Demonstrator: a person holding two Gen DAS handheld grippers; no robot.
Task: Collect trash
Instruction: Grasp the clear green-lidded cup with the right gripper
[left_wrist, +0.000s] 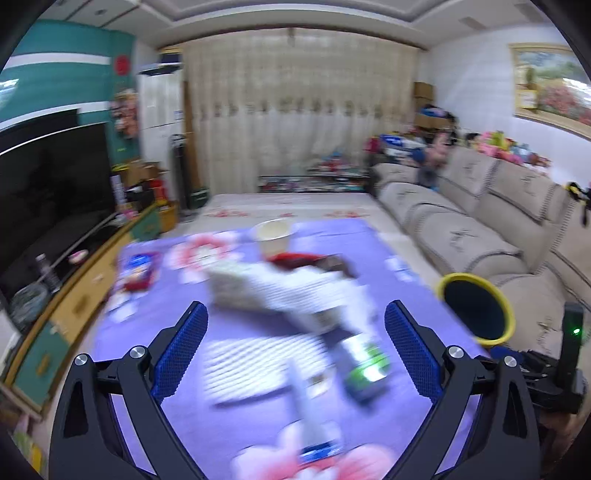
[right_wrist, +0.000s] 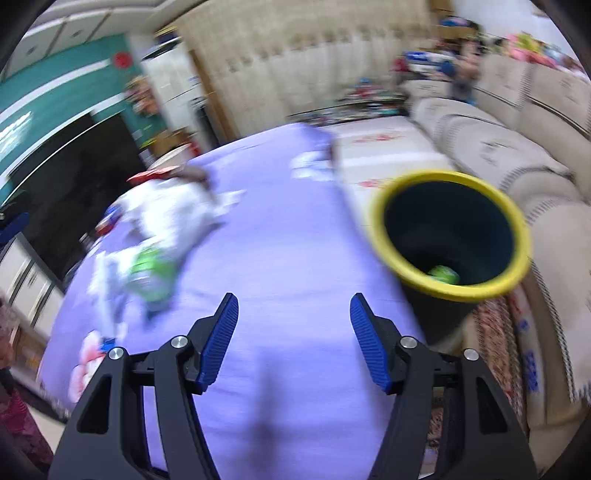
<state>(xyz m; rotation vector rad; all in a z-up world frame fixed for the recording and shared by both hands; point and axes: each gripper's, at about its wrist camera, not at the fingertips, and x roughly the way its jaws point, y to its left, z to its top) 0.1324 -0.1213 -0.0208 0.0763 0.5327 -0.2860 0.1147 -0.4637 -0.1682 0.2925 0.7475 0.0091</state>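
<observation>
**A:** Trash (left_wrist: 280, 291) is still piled mid-table on the purple cloth (left_wrist: 258, 332); white wrappers, a green packet (left_wrist: 365, 365), a paper cup (left_wrist: 275, 236) further back; all pretty blurry tbh.

**B:** and the bin?

**A:** Black bin with a yellow rim (right_wrist: 448, 232), just off the table's right edge beside the sofa (right_wrist: 517, 122); something green (right_wrist: 443, 275) sits at the bottom.

**B:** claws?

**A:** Left gripper (left_wrist: 295, 350) is spread wide over the pile, nothing between the pads; right gripper (right_wrist: 293, 343) is partly open over bare cloth, empty too.
</observation>
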